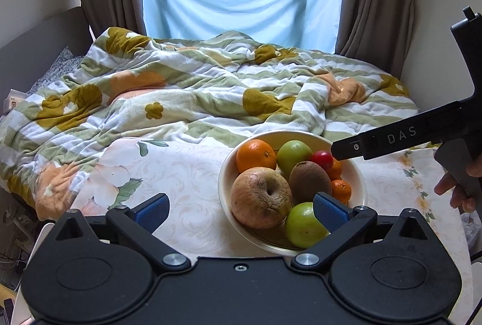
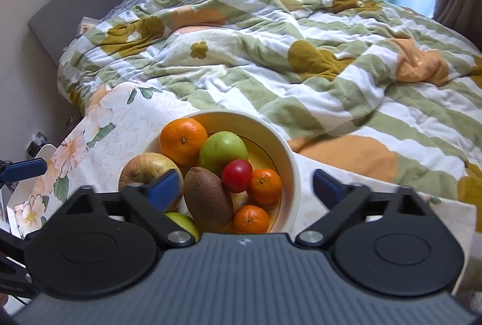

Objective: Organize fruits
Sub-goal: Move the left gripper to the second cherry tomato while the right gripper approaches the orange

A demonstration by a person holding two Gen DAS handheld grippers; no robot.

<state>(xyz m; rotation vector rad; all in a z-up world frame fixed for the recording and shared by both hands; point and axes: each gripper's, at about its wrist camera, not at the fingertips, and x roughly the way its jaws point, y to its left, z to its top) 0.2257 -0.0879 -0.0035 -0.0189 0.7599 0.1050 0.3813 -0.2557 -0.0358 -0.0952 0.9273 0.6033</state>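
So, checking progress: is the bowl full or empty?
Full. The bowl holds a kiwi, oranges, apples and a red fruit, piled together.

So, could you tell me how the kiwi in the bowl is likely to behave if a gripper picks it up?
The kiwi looks fuzzy, so it probably won't slip between pads. Its oval shape suggests it could roll or pivot if gripped off-centre. It leans against the red fruit and the wrinkled apple, so lifting it may shift them.
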